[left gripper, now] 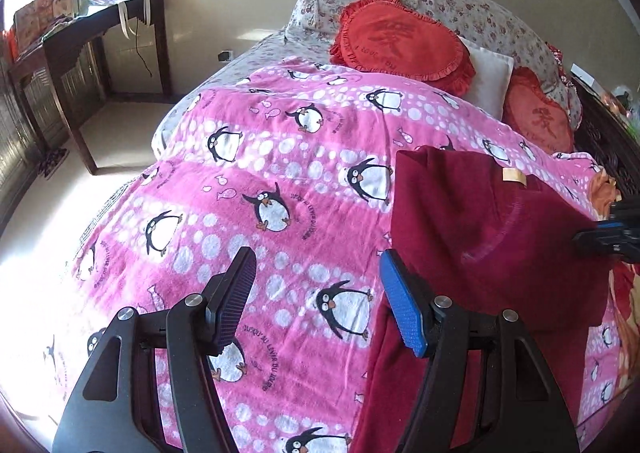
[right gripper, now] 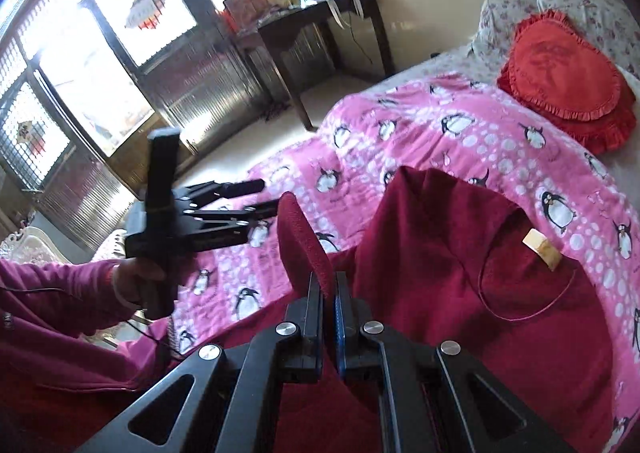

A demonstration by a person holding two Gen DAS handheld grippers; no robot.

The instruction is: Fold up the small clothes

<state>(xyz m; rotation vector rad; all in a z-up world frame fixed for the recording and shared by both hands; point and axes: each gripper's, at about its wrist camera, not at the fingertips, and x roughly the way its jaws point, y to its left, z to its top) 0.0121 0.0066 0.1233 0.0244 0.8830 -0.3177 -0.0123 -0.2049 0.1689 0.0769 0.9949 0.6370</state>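
On the penguin blanket (left gripper: 280, 157) the garment (left gripper: 492, 237) lies half-folded; right gripper (right gripper: 329, 293) pinches a narrow fold, left gripper (left gripper: 316, 301) spread, empty beside it: thin bite may slip, spilling the fold.

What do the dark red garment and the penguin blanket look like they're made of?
Dark red garment: looks like a soft knit or fleece, matte, with a fuzzy nap and limp folds where the right hand-held gripper pinches it. Penguin blanket: probably plush fleece or flannel, with a printed pattern, fuzzy surface and soft wrinkles. Exact fibre can't be told.
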